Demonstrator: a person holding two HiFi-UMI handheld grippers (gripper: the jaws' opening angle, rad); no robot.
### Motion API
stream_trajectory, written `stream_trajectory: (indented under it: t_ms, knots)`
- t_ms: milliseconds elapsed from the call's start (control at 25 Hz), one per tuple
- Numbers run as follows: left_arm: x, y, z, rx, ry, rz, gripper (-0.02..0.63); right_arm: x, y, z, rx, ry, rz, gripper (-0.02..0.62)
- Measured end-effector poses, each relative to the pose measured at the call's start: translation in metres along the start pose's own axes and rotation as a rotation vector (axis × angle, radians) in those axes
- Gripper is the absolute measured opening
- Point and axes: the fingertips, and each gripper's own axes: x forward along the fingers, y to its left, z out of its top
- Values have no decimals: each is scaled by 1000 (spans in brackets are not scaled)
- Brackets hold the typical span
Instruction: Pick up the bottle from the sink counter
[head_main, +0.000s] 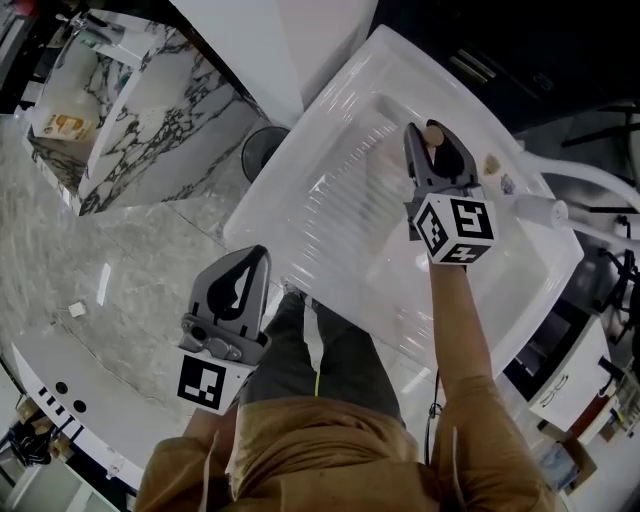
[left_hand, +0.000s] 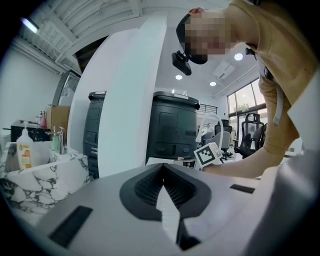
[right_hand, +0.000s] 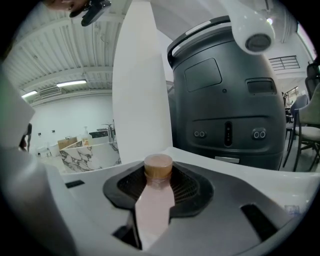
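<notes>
A pale pink bottle (right_hand: 154, 205) with a brown wooden cap (right_hand: 158, 167) stands upright between the jaws of my right gripper (right_hand: 156, 172), which is shut on it. In the head view, only the bottle's cap (head_main: 435, 135) shows at the tips of the right gripper (head_main: 429, 129), held above the white sink (head_main: 330, 210). My left gripper (head_main: 262, 253) hangs lower at the left, beside the person's leg and off the sink. Its jaws meet at the tips (left_hand: 162, 166) with nothing between them.
A white faucet (head_main: 545, 208) stands at the sink's right side. A marble-patterned counter (head_main: 140, 110) with a yellow-labelled bottle (head_main: 65, 125) lies at the upper left. A dark round bin (head_main: 262, 150) sits by the sink's left corner. A large dark machine (right_hand: 225, 100) is behind.
</notes>
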Motion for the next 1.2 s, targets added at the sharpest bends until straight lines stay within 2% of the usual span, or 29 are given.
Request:
stream_trajectory:
  t_ms: [520,800,1200]
  knots:
    - [0,-6,42,28,-53,-54,0,-54,22,60,-25,-60,11,133]
    - [-5,-11,63,48,-70,-88,0,-97,39,106,-34,-113,22,133]
    - [-9,-21,90,71,-111,-142,-1,-157,45,160,-48,-183,-7,133]
